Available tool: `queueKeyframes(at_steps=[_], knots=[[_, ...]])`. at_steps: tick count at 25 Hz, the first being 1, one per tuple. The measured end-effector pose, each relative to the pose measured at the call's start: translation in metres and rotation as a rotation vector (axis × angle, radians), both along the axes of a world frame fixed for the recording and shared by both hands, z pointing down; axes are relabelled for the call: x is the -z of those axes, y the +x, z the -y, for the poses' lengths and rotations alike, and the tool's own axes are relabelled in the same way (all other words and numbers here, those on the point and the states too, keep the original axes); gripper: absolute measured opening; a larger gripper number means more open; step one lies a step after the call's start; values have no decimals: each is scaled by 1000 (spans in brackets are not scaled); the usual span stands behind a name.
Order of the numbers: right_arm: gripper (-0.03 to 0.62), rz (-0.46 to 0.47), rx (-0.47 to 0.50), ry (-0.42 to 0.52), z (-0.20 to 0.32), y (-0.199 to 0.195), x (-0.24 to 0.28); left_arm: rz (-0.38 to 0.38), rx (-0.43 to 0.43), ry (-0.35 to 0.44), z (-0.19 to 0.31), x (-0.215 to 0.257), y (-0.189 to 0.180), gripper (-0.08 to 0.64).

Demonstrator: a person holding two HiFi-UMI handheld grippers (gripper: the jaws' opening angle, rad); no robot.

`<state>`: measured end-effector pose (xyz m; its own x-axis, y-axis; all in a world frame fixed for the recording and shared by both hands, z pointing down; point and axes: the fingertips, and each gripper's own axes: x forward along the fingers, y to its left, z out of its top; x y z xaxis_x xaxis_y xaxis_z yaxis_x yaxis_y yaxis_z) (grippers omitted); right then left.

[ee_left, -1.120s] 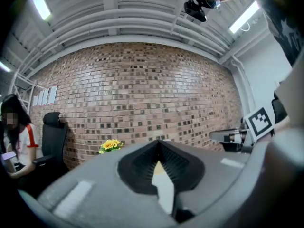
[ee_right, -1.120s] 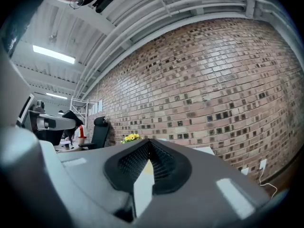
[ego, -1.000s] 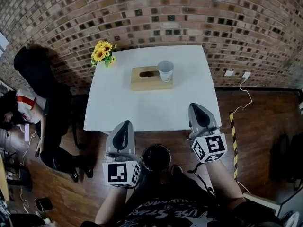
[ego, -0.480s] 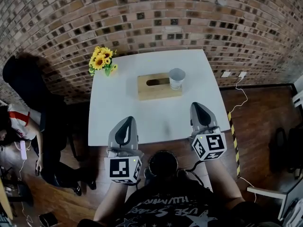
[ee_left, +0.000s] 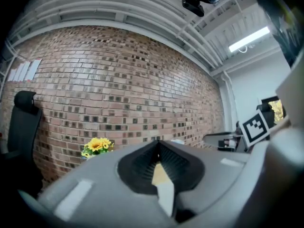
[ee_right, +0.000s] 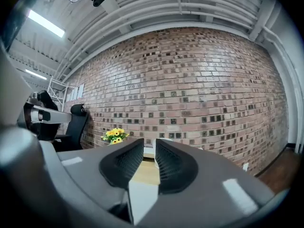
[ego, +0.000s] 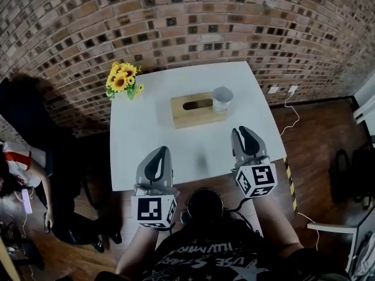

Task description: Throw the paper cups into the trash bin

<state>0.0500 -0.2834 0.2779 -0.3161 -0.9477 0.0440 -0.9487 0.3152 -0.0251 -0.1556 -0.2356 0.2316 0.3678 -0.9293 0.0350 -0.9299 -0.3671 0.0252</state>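
Observation:
A white paper cup [ego: 222,99] stands upright against the right end of a wooden tissue box [ego: 196,109] on the white table [ego: 152,127]. My left gripper [ego: 159,150] is over the table's near edge, jaws shut and empty; its tips meet in the left gripper view [ee_left: 157,144]. My right gripper [ego: 245,131] is at the near right edge, short of the cup. Its jaws have just been opening, and a narrow gap shows in the right gripper view [ee_right: 149,144] with nothing in it. A dark round bin [ego: 204,205] sits on the floor between my arms.
Sunflowers [ego: 123,79] stand at the table's far left corner. A brick wall [ego: 187,22] backs the table. At the left a person [ego: 23,168] sits by a dark chair. A cable and striped tape [ego: 288,174] lie on the wood floor to the right.
Both grippers have moved forward to the table's near edge, and the table now sits closer in view. A slit now shows between the right jaws.

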Motion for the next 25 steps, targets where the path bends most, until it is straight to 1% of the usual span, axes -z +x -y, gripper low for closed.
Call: queueKeyframes(at_steps=[4,7,10,13,16,18,23,25], knots=[[172,-14,-16,-29,1,-12,-9,-15,-53,-9,4,-5,-6,5],[206,-27,-4,-51,4,-23,-19,-15,-86,-12,7,-5,-5,5],[217,-37,14,-69,7,-24,-31,-17,-88,-20,11,-12,-2,5],[227,-38,27,-76,19,-17,-37,-16,-63,-14,23,-16,3,5],[258,-28,51,-76,38,-9,-42,-7,-21,-10,39,-18,10,5],[266,-30,73,-79,51,-3,-48,-2,10,-11,49,-25,17,5],[290,-45,162,-92,87,-2,-62,27,83,-24,73,-30,34,5],[313,-57,194,-105,99,-5,-68,29,102,-34,84,-31,40,5]])
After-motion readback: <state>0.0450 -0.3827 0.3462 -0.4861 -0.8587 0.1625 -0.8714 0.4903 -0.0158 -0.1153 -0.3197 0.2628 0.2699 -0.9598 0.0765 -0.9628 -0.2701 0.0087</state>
